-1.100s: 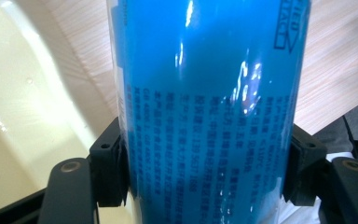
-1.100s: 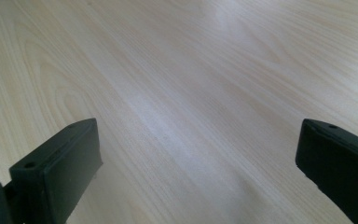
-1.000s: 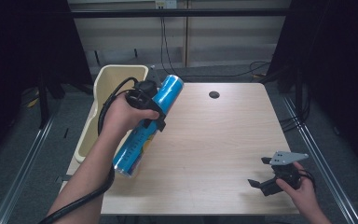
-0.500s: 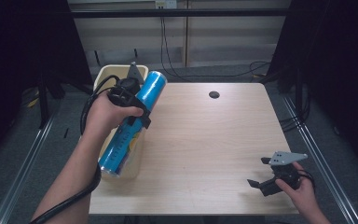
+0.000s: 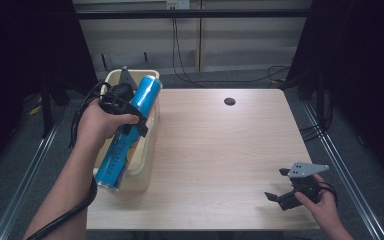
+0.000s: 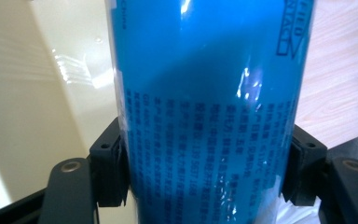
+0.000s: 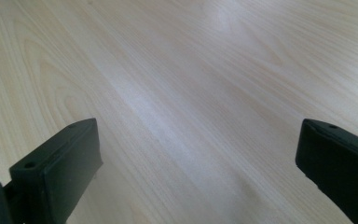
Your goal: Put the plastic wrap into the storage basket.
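Clamped in the left claw (image 5: pixel 130 107), the blue tube (image 5: pixel 130 131) has shifted left to hang over the cream bin (image 5: pixel 147 165), ready for dropping, while the right claw (image 5: pixel 285 186) gapes empty.

Blue tube (image 6: pixel 209 107) clamped between fingers (image 6: pixel 109 170), cream bin (image 6: pixel 37 107) behind

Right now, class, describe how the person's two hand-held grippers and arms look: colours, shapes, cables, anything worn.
Both are black. The left hand-held gripper has blocky jaws with screw holes, a grey three-cornered plate and a thick black cable trailing along the arm. The right hand-held gripper has the same jaws and a grey three-cornered plate. Both forearms are bare; no sleeves show.
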`<state>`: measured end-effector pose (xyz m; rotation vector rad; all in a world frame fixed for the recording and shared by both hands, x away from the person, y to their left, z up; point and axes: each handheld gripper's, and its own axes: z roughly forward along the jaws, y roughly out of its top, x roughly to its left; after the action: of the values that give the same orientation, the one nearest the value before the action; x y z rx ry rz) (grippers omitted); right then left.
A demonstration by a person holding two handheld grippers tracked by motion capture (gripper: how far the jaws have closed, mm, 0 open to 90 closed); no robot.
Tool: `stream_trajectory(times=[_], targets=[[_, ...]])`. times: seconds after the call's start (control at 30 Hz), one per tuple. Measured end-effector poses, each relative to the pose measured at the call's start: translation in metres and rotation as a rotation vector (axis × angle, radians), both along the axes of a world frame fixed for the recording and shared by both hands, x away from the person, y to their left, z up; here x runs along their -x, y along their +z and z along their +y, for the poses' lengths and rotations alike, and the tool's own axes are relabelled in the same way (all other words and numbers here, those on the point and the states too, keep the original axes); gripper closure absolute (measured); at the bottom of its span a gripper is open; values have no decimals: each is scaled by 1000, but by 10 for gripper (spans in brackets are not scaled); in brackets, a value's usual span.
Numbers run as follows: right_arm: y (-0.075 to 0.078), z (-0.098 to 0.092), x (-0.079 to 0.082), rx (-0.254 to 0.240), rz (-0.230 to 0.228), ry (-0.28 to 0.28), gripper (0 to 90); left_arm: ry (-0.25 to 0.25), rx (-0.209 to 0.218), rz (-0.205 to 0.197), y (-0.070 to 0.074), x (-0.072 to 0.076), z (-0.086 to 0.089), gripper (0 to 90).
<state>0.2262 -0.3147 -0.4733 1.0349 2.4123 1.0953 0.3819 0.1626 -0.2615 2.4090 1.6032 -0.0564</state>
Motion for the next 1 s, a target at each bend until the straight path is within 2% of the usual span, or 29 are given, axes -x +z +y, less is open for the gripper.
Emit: stream_trajectory(times=[0.3,0.33,0.63,0.73,0.8,1.0], targets=[[1,1,0,-1,-7,1,0,61,0,13,-11,-2,13,322],[1,1,0,-1,-7,1,0,54,0,19,-12,-2,14,322],[0,2,0,0,-4,3,0,94,-3,27,-26,-5,20,322],[0,2,0,-1,-2,5,0,91,6,41,-29,-7,22,322],[-1,2,0,3,-2,1,0,89,-3,45,-31,-7,23,321],[0,2,0,3,-1,2,0,121,7,45,-39,-10,24,321]])
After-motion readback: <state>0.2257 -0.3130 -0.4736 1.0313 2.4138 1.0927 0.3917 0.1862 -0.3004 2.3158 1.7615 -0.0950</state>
